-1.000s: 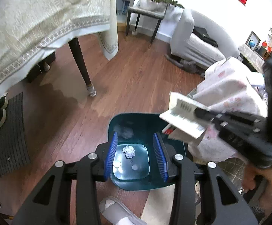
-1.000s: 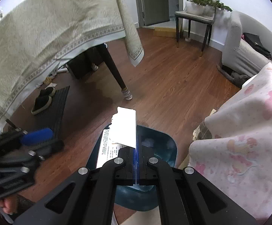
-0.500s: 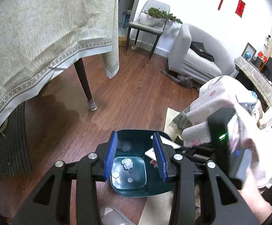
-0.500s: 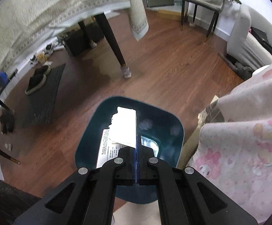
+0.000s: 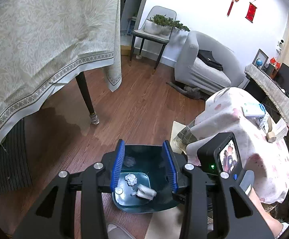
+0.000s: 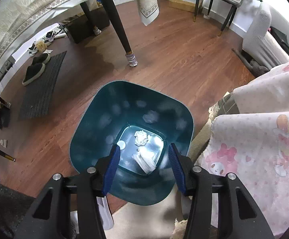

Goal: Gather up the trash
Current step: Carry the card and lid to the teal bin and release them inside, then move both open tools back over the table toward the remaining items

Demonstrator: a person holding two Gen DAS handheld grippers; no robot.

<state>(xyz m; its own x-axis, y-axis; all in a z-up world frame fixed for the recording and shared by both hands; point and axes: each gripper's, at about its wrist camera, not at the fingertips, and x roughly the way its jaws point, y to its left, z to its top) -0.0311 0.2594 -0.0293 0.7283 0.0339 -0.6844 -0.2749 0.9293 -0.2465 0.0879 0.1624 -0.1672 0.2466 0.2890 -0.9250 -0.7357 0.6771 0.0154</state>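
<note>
Right tongs (image 6: 144, 165) have just been opening over teal bin (image 6: 84, 139) — folded paper (image 6: 144, 161) lying inside; left tongs (image 5: 144, 171) parted, empty — lift clear.

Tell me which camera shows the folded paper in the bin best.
The right wrist view. It looks almost straight down into the teal bin, so the folded paper lies in plain sight on the bottom, beside the crumpled ball. The left wrist view shows the paper smaller and from a slant, between the left gripper's fingers.

Teal bin (image 6: 88, 139) on wooden floor (image 6: 174, 59)
</note>
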